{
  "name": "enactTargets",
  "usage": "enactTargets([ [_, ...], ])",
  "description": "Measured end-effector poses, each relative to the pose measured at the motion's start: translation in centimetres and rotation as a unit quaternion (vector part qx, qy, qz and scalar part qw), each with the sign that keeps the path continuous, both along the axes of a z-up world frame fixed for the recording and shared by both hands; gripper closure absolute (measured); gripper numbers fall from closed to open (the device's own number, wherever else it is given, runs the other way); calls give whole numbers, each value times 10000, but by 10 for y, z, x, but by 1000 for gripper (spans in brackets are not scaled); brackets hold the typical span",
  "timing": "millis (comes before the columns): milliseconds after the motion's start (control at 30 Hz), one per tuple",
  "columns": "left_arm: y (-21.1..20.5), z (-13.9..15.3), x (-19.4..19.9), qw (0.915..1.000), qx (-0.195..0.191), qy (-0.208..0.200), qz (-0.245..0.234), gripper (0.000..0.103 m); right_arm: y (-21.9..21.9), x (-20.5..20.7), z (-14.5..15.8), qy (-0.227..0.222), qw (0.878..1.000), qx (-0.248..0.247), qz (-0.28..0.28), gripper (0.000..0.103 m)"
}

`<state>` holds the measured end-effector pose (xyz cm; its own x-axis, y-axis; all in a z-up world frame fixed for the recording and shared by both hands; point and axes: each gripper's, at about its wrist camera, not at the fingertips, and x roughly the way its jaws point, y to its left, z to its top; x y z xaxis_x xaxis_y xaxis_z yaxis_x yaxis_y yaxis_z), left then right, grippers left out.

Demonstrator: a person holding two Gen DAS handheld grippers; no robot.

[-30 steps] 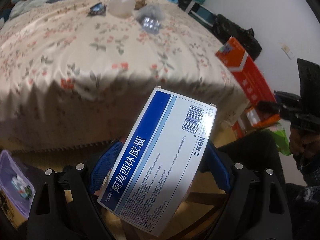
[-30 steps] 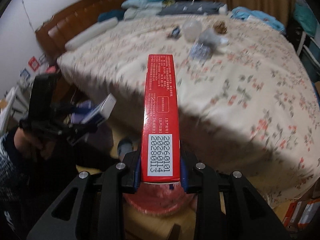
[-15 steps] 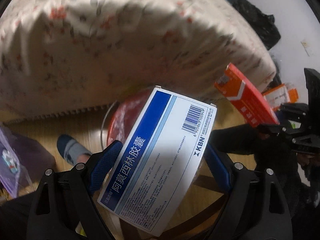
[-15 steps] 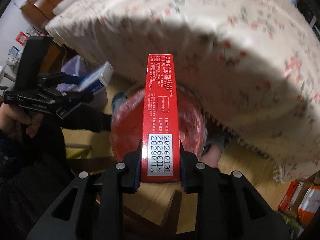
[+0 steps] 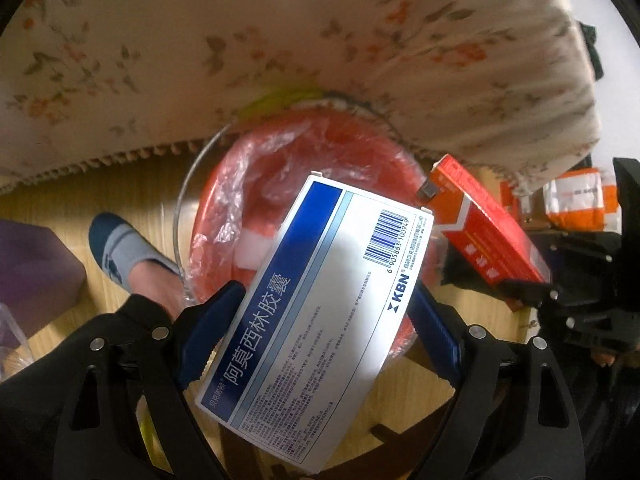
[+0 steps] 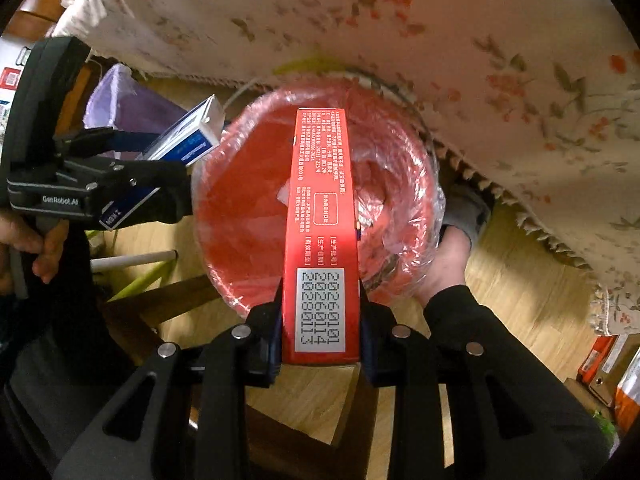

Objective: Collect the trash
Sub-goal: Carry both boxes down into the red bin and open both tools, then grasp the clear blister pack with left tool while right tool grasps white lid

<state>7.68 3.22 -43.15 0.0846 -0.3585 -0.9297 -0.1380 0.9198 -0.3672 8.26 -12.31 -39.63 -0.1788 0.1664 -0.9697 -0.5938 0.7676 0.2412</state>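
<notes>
My left gripper [image 5: 320, 312] is shut on a white and blue medicine box [image 5: 320, 320] and holds it above a red bin [image 5: 248, 184] lined with clear plastic. My right gripper [image 6: 320, 312] is shut on a red box [image 6: 322, 220], held edge-up over the same red bin [image 6: 248, 200]. In the left wrist view the red box [image 5: 488, 240] and right gripper [image 5: 532, 292] sit at the bin's right. In the right wrist view the blue box [image 6: 188, 140] and left gripper [image 6: 132, 160] sit at the bin's left rim.
The floral bedspread [image 5: 280, 40] hangs over the bed edge just behind the bin. A socked foot [image 5: 124, 252] stands left of the bin on the wood floor. A purple bag [image 6: 124, 108] is at the left. Orange boxes [image 5: 576, 196] lie at the right.
Both grippers have tilted down from the bed top to the floor and moved over the red bin. Each still holds its box.
</notes>
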Motion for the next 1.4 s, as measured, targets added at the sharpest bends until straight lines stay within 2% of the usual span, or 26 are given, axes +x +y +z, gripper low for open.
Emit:
enactTargets([
  [233,-1,-40,2,9991,35,429,2,19,4,4,-32,141,9997,-174,-10,74],
  [367,1,-48,-1,9978,-173,642,18,18,0,8,-38,223,9996,-157,-104,71],
  [433,6,-49,-1,9970,-181,748,126,16,-3,12,-41,209,9995,-178,-142,34],
  [467,7,-49,-1,9969,-141,755,159,16,-4,13,-40,147,9996,-164,-155,9],
  [500,9,-46,-1,9976,-123,665,160,16,-5,14,-39,111,9997,-143,-151,6],
  [533,9,-44,-1,9983,-94,563,141,14,-6,15,-38,73,9998,-137,-156,6],
  [567,10,-41,-2,9987,-47,484,137,4,-7,16,-36,1,9997,-148,-181,6],
  [667,11,-34,-3,9991,-147,357,176,6,-10,19,-28,-195,9995,-82,-237,5],
  [867,7,-7,-4,10000,46,18,52,6,-16,28,10,-634,9967,274,-419,5],
  [1067,5,59,1,9969,244,-740,-107,6,-28,45,85,-1369,9840,904,-692,5],
  [1233,10,124,14,9884,383,-1467,-110,6,-40,77,149,-1906,9685,1289,-952,5],
  [1400,15,176,41,9780,477,-2028,-109,6,-46,110,188,-2263,9562,1500,-1094,5],
])
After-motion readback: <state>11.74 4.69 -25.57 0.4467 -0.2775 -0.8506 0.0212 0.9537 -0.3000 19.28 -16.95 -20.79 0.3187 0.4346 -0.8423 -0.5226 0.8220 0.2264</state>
